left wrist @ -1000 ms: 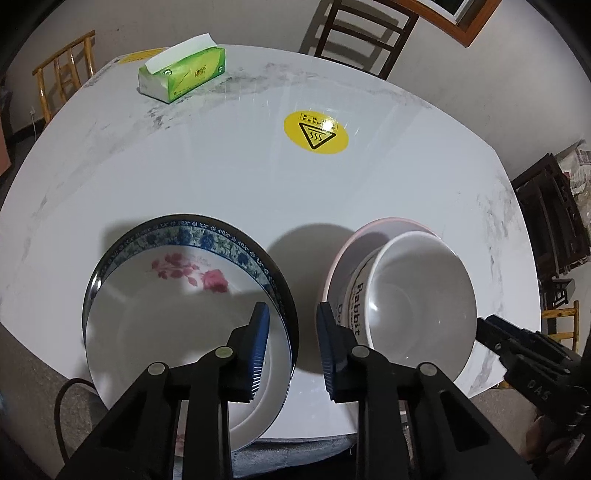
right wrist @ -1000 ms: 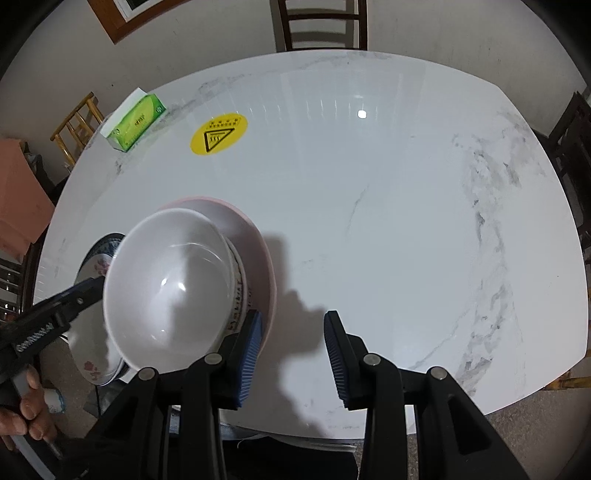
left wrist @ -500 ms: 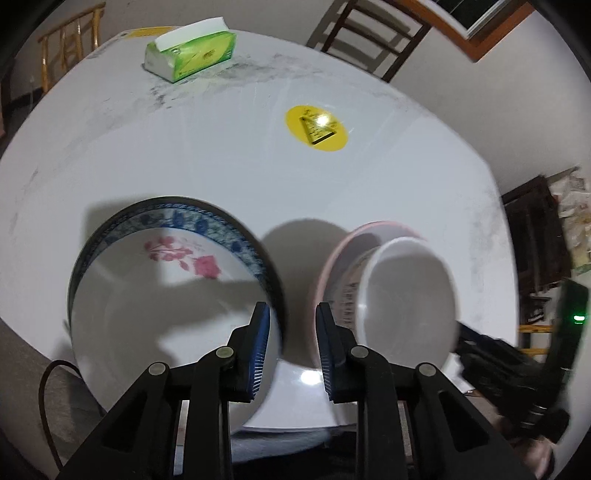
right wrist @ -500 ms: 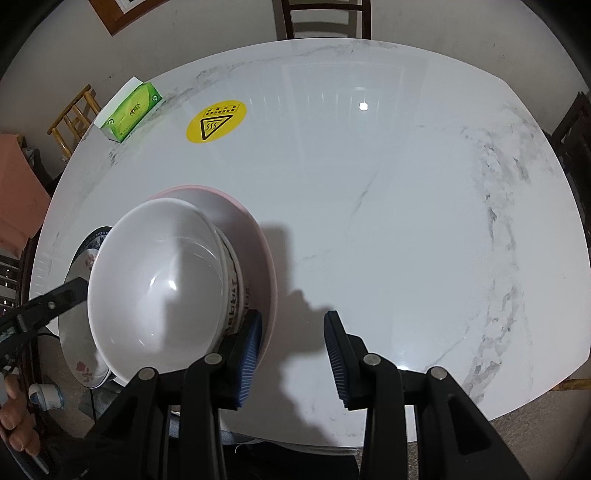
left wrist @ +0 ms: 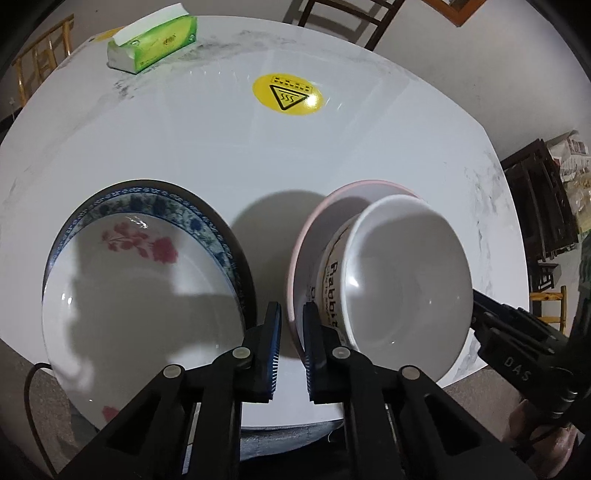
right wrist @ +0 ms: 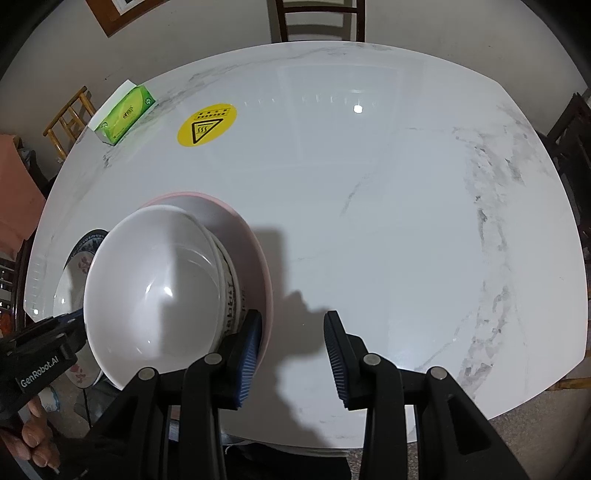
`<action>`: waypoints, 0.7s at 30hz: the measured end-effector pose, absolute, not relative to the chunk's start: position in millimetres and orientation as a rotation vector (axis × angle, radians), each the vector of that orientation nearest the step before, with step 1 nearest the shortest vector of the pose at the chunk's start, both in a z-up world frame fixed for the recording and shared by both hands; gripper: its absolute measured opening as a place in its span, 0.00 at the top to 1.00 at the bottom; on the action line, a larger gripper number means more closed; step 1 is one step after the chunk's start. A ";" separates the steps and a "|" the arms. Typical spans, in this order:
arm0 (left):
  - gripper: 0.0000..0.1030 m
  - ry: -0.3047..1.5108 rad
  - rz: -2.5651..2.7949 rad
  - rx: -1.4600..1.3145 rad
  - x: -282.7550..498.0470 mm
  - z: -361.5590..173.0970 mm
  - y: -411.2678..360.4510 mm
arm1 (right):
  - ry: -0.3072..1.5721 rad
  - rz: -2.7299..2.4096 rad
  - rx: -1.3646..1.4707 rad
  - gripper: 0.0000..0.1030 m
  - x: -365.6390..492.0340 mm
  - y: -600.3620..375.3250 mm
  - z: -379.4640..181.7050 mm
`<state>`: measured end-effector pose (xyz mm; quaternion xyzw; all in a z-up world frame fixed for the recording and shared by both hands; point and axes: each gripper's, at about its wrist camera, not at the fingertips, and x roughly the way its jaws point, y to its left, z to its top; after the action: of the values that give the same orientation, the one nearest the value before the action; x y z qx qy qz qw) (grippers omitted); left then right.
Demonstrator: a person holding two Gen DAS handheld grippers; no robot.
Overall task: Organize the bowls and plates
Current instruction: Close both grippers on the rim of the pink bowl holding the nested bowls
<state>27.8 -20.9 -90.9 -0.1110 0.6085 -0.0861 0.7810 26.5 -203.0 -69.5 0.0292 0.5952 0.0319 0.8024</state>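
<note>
A white bowl (left wrist: 406, 280) is nested in a bowl lettered "Rabbit" (left wrist: 332, 291), and both stand on a pink plate (left wrist: 306, 243). My left gripper (left wrist: 291, 343) is closing, and the pink plate's left rim sits pinched between its pads. To the left lies a red-flowered white plate (left wrist: 140, 314) on a blue-patterned plate (left wrist: 166, 206). In the right wrist view my right gripper (right wrist: 291, 339) is open. Its left finger (right wrist: 251, 332) hangs beside the pink plate's (right wrist: 236, 225) right rim, and no pad presses on it.
The white marble table (right wrist: 388, 221) carries a green tissue box (left wrist: 153, 40) and a yellow heat-warning sticker (left wrist: 288, 94) at the far side. Both stacks sit by the near edge, and the flowered plate overhangs it. A wooden chair (right wrist: 317, 18) stands behind the table.
My left gripper shifted right from the gap by the flowered plate onto the pink plate's rim, and its jaws narrowed. The right gripper kept still.
</note>
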 end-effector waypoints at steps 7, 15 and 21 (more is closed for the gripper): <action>0.93 1.320 -0.192 -0.232 34.2 -96.9 -36.8 | 1.271 0.035 0.050 0.66 27.2 -213.5 -70.1; 0.93 1.292 -0.218 -0.180 40.5 -96.4 -59.2 | 1.272 -0.022 0.029 0.66 30.6 -228.1 -71.4; 0.93 1.275 -0.221 -0.179 45.5 -96.1 -62.1 | 1.272 -0.025 0.005 0.66 34.2 -227.5 -71.2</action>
<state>45.5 -62.1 -96.1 -0.0830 0.5933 -0.1026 0.7941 34.2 -227.5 -71.2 0.0023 0.5938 -0.0119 0.8045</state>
